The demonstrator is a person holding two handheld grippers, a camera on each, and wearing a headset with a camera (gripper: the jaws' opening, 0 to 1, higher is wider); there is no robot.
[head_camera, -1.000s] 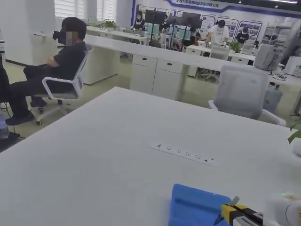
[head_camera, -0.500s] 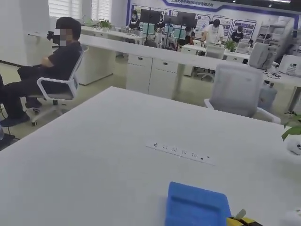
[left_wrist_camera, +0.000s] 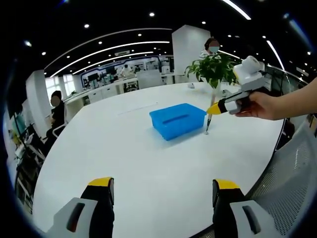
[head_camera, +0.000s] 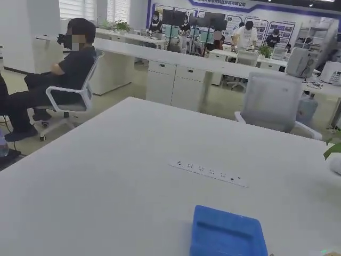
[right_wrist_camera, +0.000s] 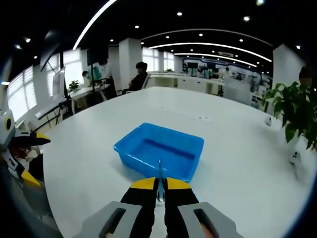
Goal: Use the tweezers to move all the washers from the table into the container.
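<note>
A blue container [head_camera: 228,234] sits toward the near edge of the white surface [head_camera: 106,181]. A socket strip [head_camera: 209,173] lies beyond it, and an office chair [head_camera: 274,101] stands past the far edge.

Blue container [head_camera: 228,234] cut off by the head view's lower edge; tweezers [right_wrist_camera: 159,171] largely hidden between the right gripper's [right_wrist_camera: 159,186] closed jaws, their tip too fine to show whether it carries a washer.

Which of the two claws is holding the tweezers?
The right claw, shut on the thin tweezers; the left claw stands open and empty.
</note>
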